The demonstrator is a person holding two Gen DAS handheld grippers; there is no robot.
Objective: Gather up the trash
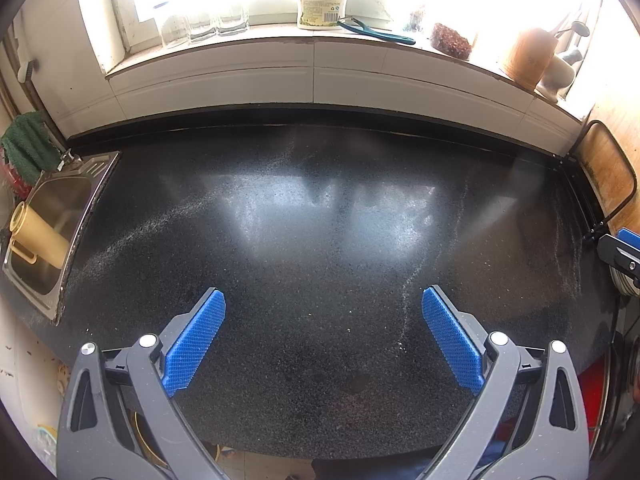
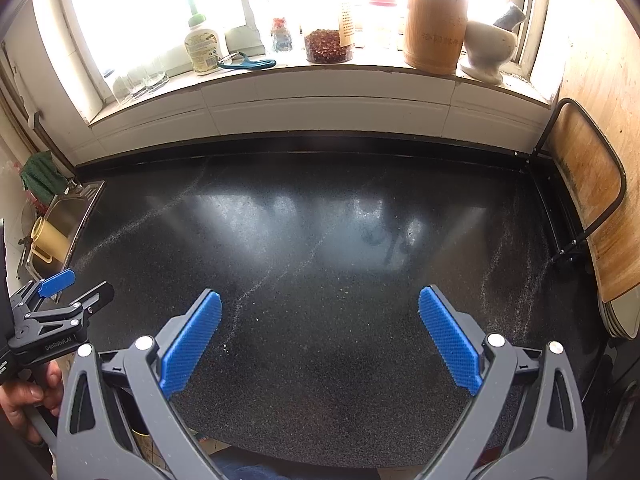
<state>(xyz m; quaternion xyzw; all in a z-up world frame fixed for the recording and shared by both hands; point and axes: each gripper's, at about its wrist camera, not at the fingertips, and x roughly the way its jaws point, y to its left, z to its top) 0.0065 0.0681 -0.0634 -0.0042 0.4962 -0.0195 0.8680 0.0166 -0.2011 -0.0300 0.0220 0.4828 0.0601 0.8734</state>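
My left gripper (image 1: 323, 300) is open and empty above the black speckled countertop (image 1: 320, 220). My right gripper (image 2: 320, 302) is open and empty above the same countertop (image 2: 320, 240). I see no piece of trash on the counter, only faint white streaks of dust. The left gripper also shows at the left edge of the right wrist view (image 2: 76, 286), held by a hand. The tip of the right gripper shows at the right edge of the left wrist view (image 1: 624, 248).
A steel sink (image 1: 52, 216) with a tan cup (image 1: 38, 232) lies at the left. The windowsill holds a detergent bottle (image 2: 202, 46), a blue peeler (image 2: 246, 63), glasses (image 2: 138, 78), a jar (image 2: 328, 44), a bamboo utensil holder (image 2: 434, 32) and a mortar (image 2: 490, 46). A wooden board (image 2: 592, 200) stands at the right.
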